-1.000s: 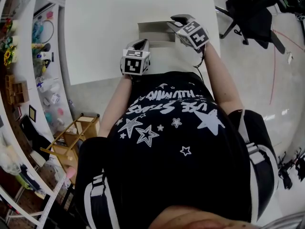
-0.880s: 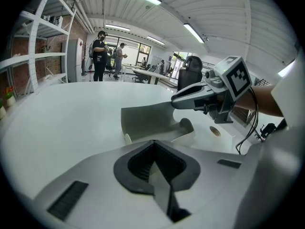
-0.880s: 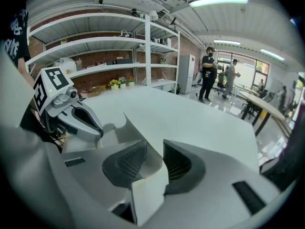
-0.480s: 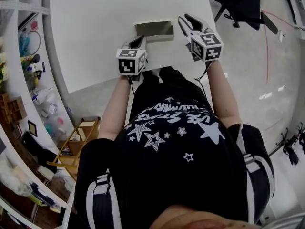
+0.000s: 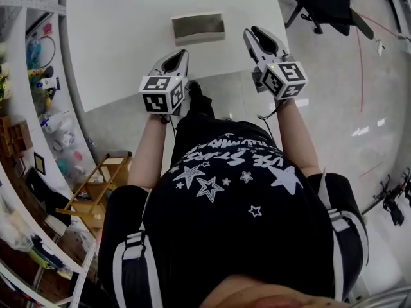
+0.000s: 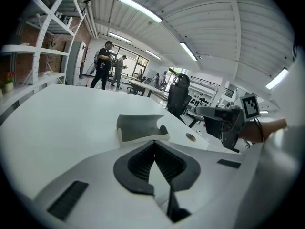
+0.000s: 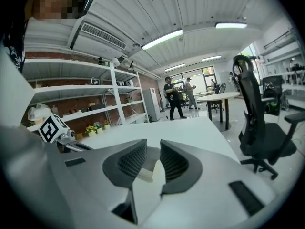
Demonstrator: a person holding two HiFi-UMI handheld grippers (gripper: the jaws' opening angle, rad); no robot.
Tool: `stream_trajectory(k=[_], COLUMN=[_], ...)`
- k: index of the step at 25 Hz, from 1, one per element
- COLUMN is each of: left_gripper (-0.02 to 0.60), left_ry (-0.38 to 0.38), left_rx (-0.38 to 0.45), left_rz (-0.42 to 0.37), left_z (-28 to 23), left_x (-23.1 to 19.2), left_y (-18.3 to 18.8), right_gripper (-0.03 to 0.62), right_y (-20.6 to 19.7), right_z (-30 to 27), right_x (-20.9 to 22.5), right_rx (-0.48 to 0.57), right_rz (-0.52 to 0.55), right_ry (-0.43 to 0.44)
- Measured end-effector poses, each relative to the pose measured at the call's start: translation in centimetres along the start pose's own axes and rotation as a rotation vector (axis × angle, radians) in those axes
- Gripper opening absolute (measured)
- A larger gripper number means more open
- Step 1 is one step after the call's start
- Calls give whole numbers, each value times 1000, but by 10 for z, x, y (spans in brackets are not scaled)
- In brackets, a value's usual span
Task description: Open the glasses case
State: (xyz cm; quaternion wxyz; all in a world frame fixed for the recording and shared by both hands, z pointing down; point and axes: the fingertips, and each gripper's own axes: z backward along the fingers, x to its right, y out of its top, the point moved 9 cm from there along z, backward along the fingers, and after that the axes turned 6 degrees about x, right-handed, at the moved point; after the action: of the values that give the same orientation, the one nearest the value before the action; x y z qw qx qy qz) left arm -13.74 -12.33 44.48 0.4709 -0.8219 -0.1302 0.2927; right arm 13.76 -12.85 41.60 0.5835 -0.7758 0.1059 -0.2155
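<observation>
Glasses case (image 5: pixel 198 27) open on table (image 5: pixel 122 37); left tool (image 5: pixel 181 53) jaws together, right tool (image 5: pixel 253 31) apart, both short of it.

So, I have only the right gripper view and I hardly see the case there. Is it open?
Observer: Yes. In the head view the case lies open on the table.
Operator: Does any gripper touch it?
Observer: No. The head view shows the left gripper and the right gripper both apart from it, on the person's side of it.
Operator: And the left jaws, are they open?
Observer: No. The left gripper view shows them together, with nothing between them.
</observation>
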Motion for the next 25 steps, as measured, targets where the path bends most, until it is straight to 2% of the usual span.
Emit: stream_trajectory(k=[4, 16, 20, 25], left_gripper=[12, 12, 12, 12], left_ry=[15, 71, 83, 87], left_rx=[41, 205, 230, 269], left_rz=[-21, -51, -61, -64], left_z=[22, 121, 152, 176], left_x=[47, 225, 258, 281], left_y=[-12, -76, -92, -93], right_gripper=[51, 29, 29, 29], right_y=[-7, -43, -49, -52], right_z=[55, 248, 285, 303], right_x=[-4, 7, -2, -13], right_rx=[43, 143, 149, 149], right_rz=[6, -23, -24, -7], right_ry=[20, 88, 124, 160])
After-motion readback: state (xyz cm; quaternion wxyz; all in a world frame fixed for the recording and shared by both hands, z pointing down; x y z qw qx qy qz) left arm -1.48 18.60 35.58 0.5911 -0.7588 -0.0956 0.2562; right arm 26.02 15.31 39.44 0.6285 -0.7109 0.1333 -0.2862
